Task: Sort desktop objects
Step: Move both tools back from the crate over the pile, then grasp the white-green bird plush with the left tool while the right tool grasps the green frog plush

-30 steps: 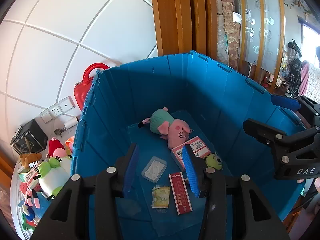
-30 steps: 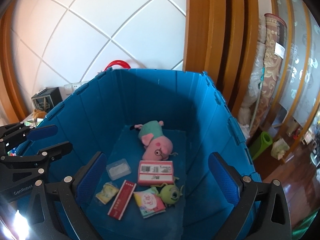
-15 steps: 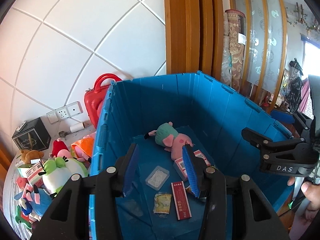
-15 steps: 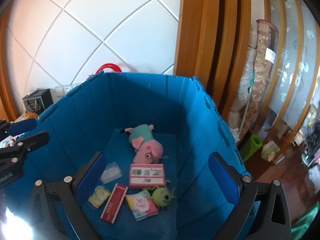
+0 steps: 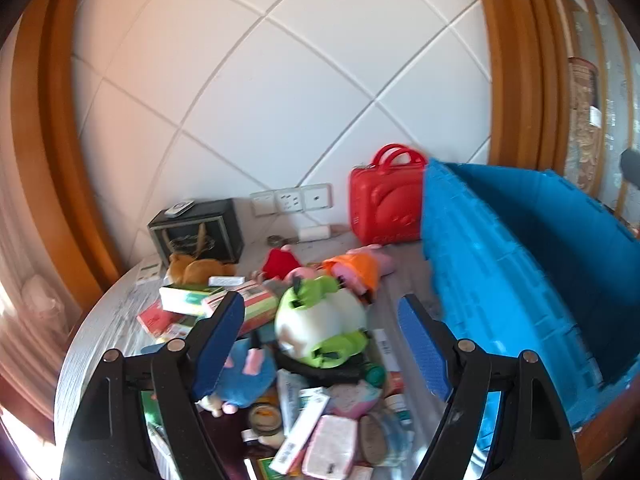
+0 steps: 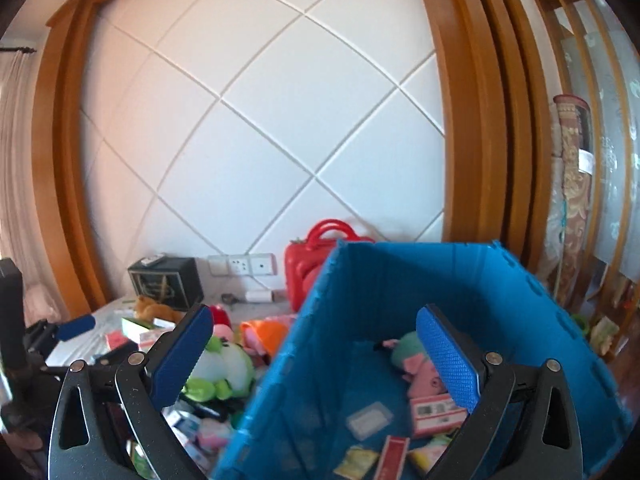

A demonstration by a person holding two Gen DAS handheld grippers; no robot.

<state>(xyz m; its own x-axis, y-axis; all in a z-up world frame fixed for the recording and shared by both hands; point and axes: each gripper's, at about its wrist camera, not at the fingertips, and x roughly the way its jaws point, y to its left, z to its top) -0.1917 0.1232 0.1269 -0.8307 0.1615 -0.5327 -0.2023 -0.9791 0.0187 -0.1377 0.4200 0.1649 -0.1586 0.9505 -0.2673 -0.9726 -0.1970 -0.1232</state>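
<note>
The left wrist view looks down on the grey table [image 5: 120,312], where the unsorted heap lies: a green-and-white plush [image 5: 320,320] on top, a blue plush [image 5: 244,372] to its left, and flat boxes and packets [image 5: 316,424] crowding the near edge. This view shows only the outer wall of the blue crate [image 5: 500,280] on the right, not its floor. The right wrist view shows that floor, where a pink pig plush [image 6: 420,376], a clear packet [image 6: 368,420] and a red-and-white box [image 6: 436,412] already lie. It also catches the left gripper [image 6: 76,324] low at the far left, over the table. The left gripper [image 5: 320,344] has its jaws opening, with the green plush seen between the fingers but not touched. The right gripper [image 6: 316,360] stands with its blue pads wide apart, straddling the crate's near corner and holding nothing. Bare table shows only on the left of the heap and behind it, toward the black box [image 5: 196,232] and red case [image 5: 386,204] against the wall. Both views are motion-blurred.
</note>
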